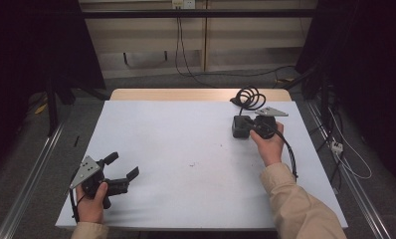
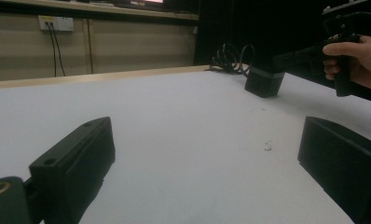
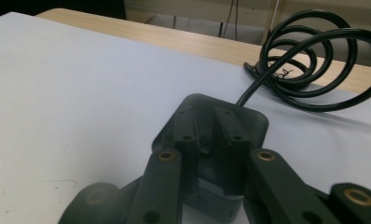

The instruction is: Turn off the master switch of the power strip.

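A black power adapter (image 1: 239,130) lies on the white table (image 1: 186,144) at the far right, with its black cable (image 1: 249,97) coiled behind it. My right gripper (image 1: 247,124) points left onto the adapter. In the right gripper view its jaws lie close together on top of the adapter (image 3: 253,121), a narrow gap between them and nothing visibly pinched at my right gripper (image 3: 206,119). My left gripper (image 1: 123,165) is held low at the near left corner, wide open and empty; between its jaws at my left gripper (image 2: 207,149) there is bare table.
The wooden far edge of the table (image 1: 196,93) runs behind the cable coil (image 3: 309,60). Wall sockets with hanging leads (image 2: 55,23) sit beyond it. Metal rails (image 1: 32,169) flank the table, and loose cables (image 1: 345,149) lie on the floor to the right.
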